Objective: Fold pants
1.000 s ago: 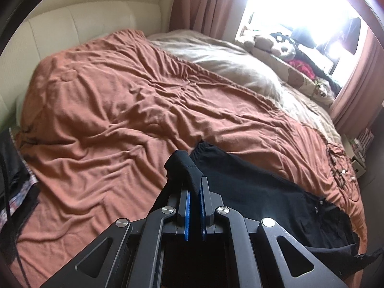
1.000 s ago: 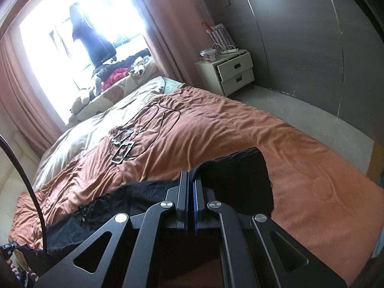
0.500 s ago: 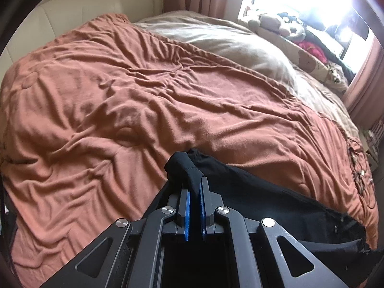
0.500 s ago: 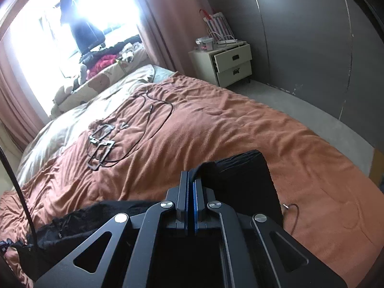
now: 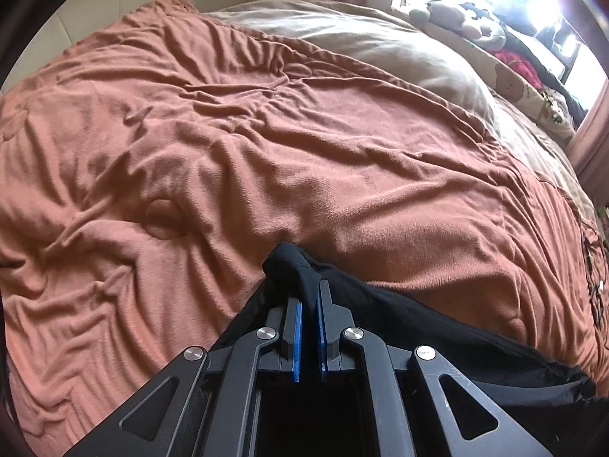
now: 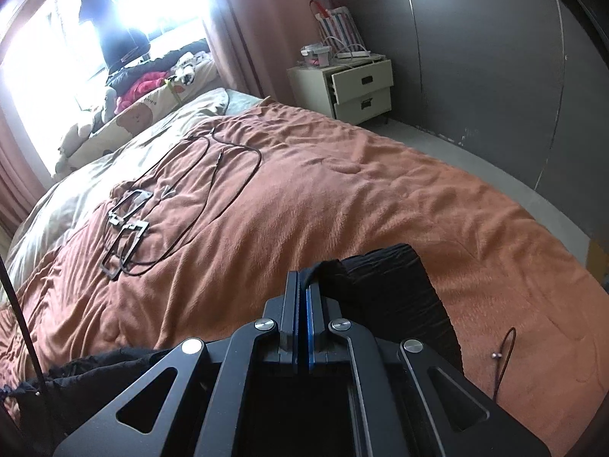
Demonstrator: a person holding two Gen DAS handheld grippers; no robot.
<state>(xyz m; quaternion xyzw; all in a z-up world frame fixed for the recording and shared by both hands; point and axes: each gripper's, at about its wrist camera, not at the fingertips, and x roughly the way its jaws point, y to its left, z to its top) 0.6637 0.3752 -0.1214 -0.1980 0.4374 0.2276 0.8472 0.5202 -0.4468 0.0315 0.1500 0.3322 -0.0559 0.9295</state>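
The black pants [image 5: 426,327] lie stretched across the rust-orange bedcover [image 5: 266,144]. My left gripper [image 5: 308,297] is shut on a bunched black corner of the pants, which pokes out above the blue pads. In the right wrist view my right gripper [image 6: 303,285] is shut on a thin black edge of the pants [image 6: 396,293]; the ribbed cloth hangs to the right of the fingers. More black cloth [image 6: 95,377] shows at the lower left of that view.
Black cables and flat metal frames [image 6: 129,221] lie on the bedcover. A beige duvet [image 5: 380,49] and plush toys [image 5: 456,19] sit by the bright window. A white nightstand [image 6: 354,87] with open drawers stands by the grey wall. A thin cord [image 6: 502,358] lies at the right.
Both grippers have moved forward over the bed with the pants still held. Less of the pants shows in each view and the bedcover looks closer.
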